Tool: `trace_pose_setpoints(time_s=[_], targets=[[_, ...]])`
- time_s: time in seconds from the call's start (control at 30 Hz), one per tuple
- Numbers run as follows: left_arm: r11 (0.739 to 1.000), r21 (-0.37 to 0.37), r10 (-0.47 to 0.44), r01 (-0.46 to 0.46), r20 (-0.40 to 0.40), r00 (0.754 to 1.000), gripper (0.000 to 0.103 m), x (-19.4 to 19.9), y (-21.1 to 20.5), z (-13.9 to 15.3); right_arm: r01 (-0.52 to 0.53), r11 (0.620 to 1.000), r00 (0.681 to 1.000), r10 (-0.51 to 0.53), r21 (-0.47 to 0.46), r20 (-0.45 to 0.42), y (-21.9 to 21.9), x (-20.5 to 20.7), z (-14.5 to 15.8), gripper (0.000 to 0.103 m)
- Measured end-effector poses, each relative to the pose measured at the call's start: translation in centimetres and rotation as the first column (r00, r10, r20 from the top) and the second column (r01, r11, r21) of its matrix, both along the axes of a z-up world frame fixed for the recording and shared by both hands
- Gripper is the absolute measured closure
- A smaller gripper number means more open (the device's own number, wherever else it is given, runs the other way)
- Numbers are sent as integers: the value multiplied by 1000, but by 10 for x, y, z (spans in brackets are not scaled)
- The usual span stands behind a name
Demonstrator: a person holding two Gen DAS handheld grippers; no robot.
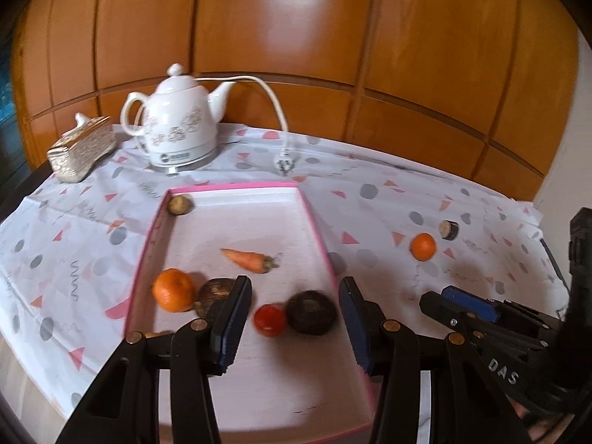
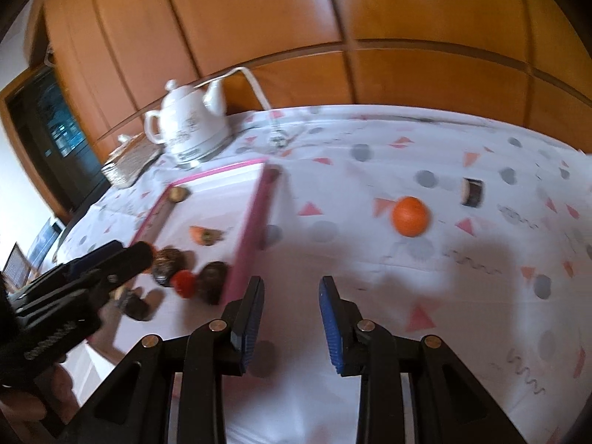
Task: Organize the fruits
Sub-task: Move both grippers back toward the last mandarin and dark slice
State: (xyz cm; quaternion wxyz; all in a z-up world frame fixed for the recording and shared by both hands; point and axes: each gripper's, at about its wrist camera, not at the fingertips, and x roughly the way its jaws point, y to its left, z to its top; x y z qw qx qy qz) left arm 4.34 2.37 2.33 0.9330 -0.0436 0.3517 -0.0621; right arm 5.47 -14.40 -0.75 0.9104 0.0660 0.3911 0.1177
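A wall of glossy orange-brown wooden panels [image 1: 296, 37] is seen behind a table covered by a white cloth [image 2: 370, 259] printed with pink triangles and grey dots. At the back, well beyond both tongs, a white ceramic kettle [image 1: 181, 125] with its cord and a ribbed lidded box [image 1: 81, 151] are set.

The left gripper [image 1: 296, 318] is held over the pink-rimmed tray [image 1: 314, 222], its blue ridged pads apart and nothing between them. Just ahead of its pads, inside the tray, a smooth red tomato [image 1: 270, 319] and a dark, rough round fruit [image 1: 311, 312] are found touching each other; an orange [image 1: 174, 290] and a brown wrinkled piece [image 1: 218, 290] lie beside its left finger, a tapered carrot [image 1: 248, 259] further ahead (its long axis running across the tray), and a small brownish fruit [image 1: 180, 204] in the far corner.

The right gripper [image 2: 292, 318] is held over bare cloth just right of the tray wall, its pads also apart and empty. The loose orange [image 2: 410, 215] is left outside the tray, ahead of this gripper and to its right, with a small dark cylindrical piece [image 2: 472, 192] just beyond it. The right gripper is judged the nearer one, so the coming reach probably belongs to it; being round, the orange offers no preferred axis for the pads.
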Motion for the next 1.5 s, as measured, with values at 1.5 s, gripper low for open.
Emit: trace_pose_setpoints(time_s=[1.5], targets=[[975,-71,-219,211,-142,965,47,119,-151,-51,256,955,963,-266,-148,-51,-138,137,-32,67]])
